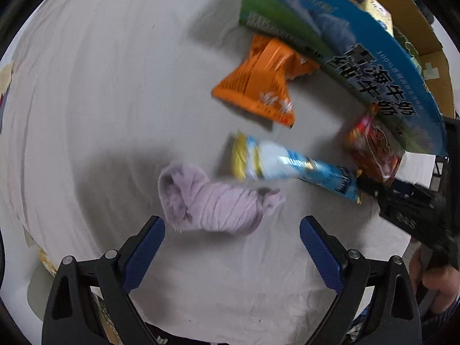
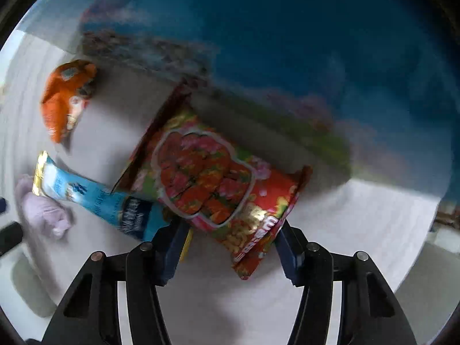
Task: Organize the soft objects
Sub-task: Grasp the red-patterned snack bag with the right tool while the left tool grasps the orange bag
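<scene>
Pointing down at a white cloth-covered table (image 1: 95, 92), the left gripper (image 1: 232, 237) is hovering with its blue-padded jaws spread wide and nothing between them; a bundled lilac sock (image 1: 214, 198) is lying on the cloth just ahead of the fingertips, apart from both pads. Beyond the sock, a light blue snack packet (image 1: 290, 164) is lying flat, and an orange snack bag (image 1: 260, 86) is resting farther on, its far end tucked against a blue and green milk carton box (image 1: 330, 46) whose open top is showing a yellow packet (image 1: 375, 10) inside. The right gripper (image 2: 228, 245) is straddling the near end of a red floral snack bag (image 2: 218, 184), which is lying beside the box with the blue packet's end touching it. Its jaws are standing partly closed around the bag, though blur is hiding whether the pads are pressing on it yet.
</scene>
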Available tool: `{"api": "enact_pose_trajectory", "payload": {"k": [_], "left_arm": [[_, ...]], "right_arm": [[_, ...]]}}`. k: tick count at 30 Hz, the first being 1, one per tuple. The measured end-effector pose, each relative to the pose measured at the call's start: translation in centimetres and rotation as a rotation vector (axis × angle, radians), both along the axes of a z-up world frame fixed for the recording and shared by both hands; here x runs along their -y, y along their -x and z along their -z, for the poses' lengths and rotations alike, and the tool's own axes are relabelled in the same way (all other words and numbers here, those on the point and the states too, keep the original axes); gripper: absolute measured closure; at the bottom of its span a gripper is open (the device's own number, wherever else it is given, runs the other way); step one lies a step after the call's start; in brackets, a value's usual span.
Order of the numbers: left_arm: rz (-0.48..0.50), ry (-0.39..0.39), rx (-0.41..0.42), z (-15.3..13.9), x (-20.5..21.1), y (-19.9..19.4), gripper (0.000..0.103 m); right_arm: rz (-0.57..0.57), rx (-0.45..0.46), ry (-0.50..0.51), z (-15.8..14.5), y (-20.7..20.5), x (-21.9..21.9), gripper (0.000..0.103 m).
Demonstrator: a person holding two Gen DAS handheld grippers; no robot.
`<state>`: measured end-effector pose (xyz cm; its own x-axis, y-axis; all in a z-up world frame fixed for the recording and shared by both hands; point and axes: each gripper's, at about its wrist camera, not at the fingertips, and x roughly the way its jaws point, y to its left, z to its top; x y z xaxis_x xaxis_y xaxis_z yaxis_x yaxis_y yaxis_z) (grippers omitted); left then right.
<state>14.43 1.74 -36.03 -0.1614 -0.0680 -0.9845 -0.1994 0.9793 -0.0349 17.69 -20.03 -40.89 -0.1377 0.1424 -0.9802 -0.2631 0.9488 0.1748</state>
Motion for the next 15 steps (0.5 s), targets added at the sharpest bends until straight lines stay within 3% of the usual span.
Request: {"api": "enact_pose_trajectory", "payload": {"k": [2,3,8,12,15], "left_arm": [[-0.017,-0.004,-0.008,0.2,-0.5,0.7,0.007],[-0.023,-0.006,-0.007,0.2,-0.7,0.9,0.007],[-0.042,-0.024,0.022,-0.7,-1.7,0.6,0.007],[-0.029,-0.042,0.052,-1.1,-1.6,-0.3,0.007],[-0.017,-0.049,0.062,-1.5,-1.2,-0.3,0.007]], "right_arm": [[-0.006,-0.052,-0.098,-0.6,1.2,-0.6,0.045],[-0.017,-0.043,-0.094,-1.0,1.5,-0.8,0.045],[-0.082,0.156,0.04,-2.9,2.1,-1.3,0.043],[-0.142,0.172,0.077,-1.5,1.6,-2.1,0.029],[-0.181,0.151,0.118,0.1,1.5,-2.7,0.027]]}}
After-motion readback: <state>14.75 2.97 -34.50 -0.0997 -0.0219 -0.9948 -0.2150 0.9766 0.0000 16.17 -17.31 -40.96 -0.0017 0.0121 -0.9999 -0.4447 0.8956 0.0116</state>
